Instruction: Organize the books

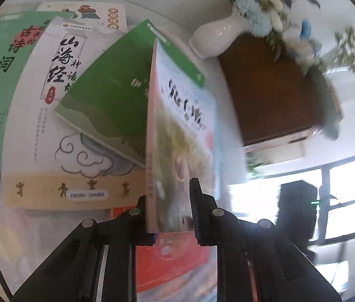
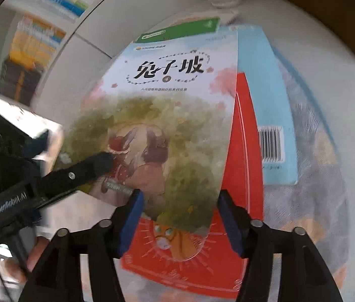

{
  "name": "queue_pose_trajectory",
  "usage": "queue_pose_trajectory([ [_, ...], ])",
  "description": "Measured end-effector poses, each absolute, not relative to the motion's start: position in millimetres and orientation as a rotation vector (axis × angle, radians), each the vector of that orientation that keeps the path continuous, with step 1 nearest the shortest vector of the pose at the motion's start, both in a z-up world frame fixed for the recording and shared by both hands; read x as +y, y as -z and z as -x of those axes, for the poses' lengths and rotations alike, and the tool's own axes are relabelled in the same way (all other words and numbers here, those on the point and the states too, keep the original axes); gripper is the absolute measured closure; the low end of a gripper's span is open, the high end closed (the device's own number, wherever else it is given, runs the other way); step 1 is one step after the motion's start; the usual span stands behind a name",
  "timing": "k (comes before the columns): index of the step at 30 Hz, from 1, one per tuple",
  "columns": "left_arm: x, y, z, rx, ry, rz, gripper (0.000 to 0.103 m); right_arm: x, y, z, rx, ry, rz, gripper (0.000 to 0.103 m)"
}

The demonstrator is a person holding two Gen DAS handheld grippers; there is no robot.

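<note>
White tabletop (image 2: 328,80) lay under scattered books; the left gripper (image 1: 171,214) was clamped on the rabbit book (image 2: 157,115) (tilted on edge), its cover ahead of the right gripper (image 2: 180,216), whose jaws stood apart. Best steadied from the far edge before lifting, I judged.

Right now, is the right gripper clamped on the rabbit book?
No, the right gripper is open; the left gripper pinches the rabbit book.

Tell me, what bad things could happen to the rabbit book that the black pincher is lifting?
1. The left gripper pinches only the bottom edge of the thin rabbit picture book, so it might slip or bend.
2. The white ceramic vase with blue flowers stands near the book's top corner; a wide swing could knock it.
3. The right gripper is open, so nothing steadies the cover above the red book.
</note>
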State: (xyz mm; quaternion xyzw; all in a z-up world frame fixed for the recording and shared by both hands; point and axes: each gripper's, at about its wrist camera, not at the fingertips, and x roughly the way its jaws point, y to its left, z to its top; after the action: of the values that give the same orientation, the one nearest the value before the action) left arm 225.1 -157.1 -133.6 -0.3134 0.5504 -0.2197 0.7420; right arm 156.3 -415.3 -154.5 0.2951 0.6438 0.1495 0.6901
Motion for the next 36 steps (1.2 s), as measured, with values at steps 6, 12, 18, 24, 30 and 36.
queue_pose_trajectory([
  [6,-146.1,146.7,-240.8,1.237,0.507,0.829,0.086,-454.9,183.3,-150.3,1.378,-0.375,-1.091,0.038],
  [12,-153.0,149.8,-242.1,1.260,0.529,0.784,0.086,-464.1,186.6,-145.1,1.330,-0.393,-1.137,0.039],
  [18,-158.9,152.1,-249.6,1.264,0.536,0.792,0.087,-457.8,183.7,-151.1,1.338,-0.399,-1.091,0.045],
  [24,-158.6,140.1,-267.5,1.215,0.626,0.940,0.094,-464.7,196.3,-149.0,1.327,-0.415,-1.224,0.041],
  [30,-163.2,145.6,-280.7,1.236,0.667,1.000,0.094,-485.8,218.5,-148.8,1.228,-0.423,-1.480,0.038],
  [36,-160.5,157.7,-284.3,1.272,0.614,0.967,0.094,-494.9,219.1,-151.4,1.249,-0.359,-1.449,0.076],
])
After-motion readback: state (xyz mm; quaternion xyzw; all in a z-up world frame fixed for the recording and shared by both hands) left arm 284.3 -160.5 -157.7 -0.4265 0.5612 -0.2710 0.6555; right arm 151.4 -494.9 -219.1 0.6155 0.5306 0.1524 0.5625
